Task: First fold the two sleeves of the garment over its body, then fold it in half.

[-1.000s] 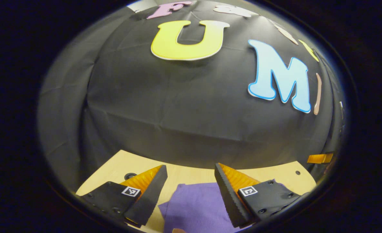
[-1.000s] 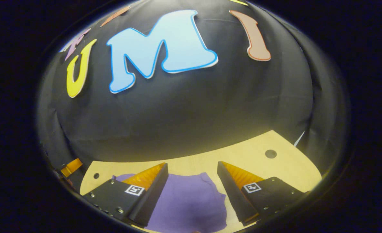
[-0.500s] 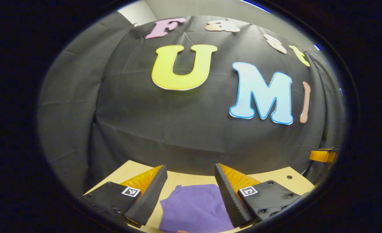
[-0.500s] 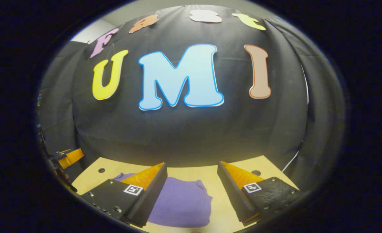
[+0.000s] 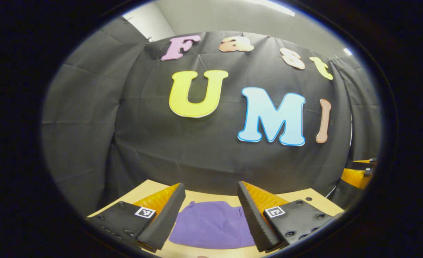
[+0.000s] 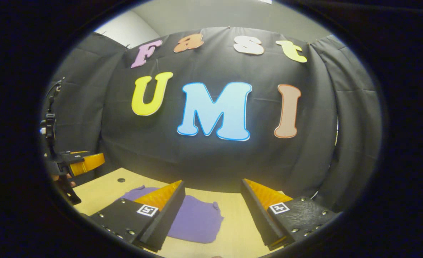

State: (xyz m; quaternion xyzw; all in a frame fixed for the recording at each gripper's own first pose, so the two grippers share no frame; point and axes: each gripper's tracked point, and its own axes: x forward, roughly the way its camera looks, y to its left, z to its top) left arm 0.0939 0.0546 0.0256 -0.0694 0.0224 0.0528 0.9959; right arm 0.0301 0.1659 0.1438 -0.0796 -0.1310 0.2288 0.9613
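On the desk the purple garment lies folded small and flat, looking done. Both tools, left and right, hang above it with fingers apart, holding nothing.

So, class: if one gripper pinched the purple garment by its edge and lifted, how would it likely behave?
The purple garment lies flat and folded on the wooden table, so it is probably floppy: a pinched edge would likely droop and the fold open. It looks thin, so probably light. Pushed, it would likely bunch up rather than slide whole.
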